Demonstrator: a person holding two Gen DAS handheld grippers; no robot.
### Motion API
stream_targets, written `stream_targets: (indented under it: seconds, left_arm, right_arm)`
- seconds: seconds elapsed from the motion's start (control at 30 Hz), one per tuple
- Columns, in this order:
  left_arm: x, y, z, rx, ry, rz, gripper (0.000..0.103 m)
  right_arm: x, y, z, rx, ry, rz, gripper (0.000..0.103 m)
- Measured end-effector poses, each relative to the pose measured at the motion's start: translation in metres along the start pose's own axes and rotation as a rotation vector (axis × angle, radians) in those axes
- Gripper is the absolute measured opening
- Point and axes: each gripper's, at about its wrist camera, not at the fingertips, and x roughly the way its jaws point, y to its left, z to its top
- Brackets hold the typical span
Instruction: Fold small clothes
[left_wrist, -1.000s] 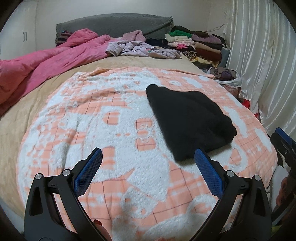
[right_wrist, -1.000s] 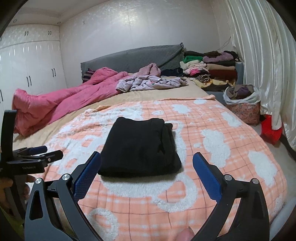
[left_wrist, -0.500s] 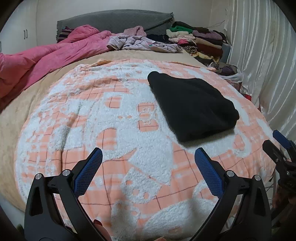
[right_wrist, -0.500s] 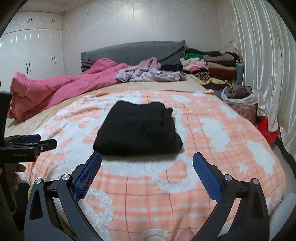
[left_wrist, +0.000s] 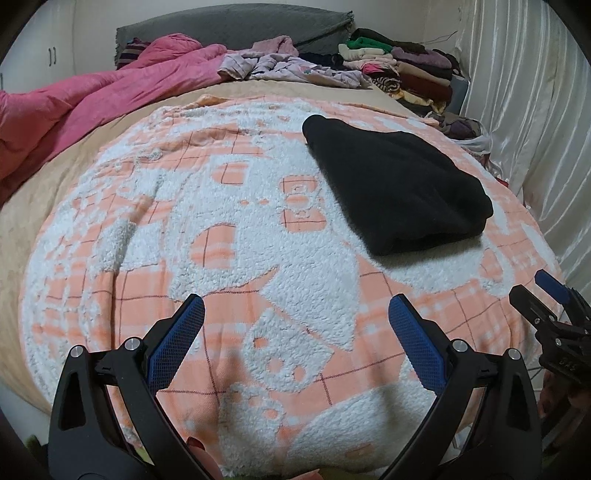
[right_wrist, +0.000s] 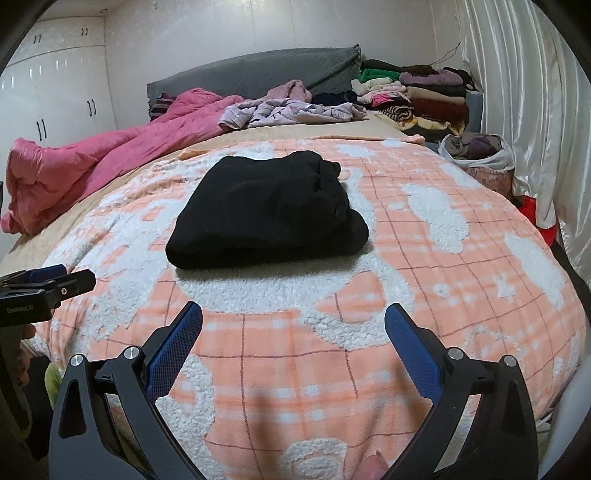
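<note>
A folded black garment (left_wrist: 397, 188) lies on the orange-and-white fleece blanket (left_wrist: 229, 236) spread over the bed, toward its right half. The left hand-held gripper (left_wrist: 295, 325) hangs above the blanket's near edge with both blue-padded fingers spread wide, holding nothing. The right hand-held gripper (right_wrist: 293, 332) is likewise wide open and empty, well short of the garment. A pink quilt (right_wrist: 92, 166) lies beyond at the left.

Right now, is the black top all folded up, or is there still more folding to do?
Done: the black knitted garment lies folded in a neat block on the orange-and-white fleece blanket. In hand: nothing; the left gripper and right gripper are both open, short of it. Possibly left: the crumpled lilac clothes near the grey headboard look unfolded.
</note>
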Motion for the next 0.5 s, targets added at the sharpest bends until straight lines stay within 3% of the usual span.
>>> stream_targets:
  seconds: [0.5]
  left_arm:
    - [-0.0003,0.0009,-0.0009,-0.002,0.000,0.005,0.093]
  right_arm:
    - [-0.0025,-0.0017,0.0017,0.003,-0.017,-0.010,0.099]
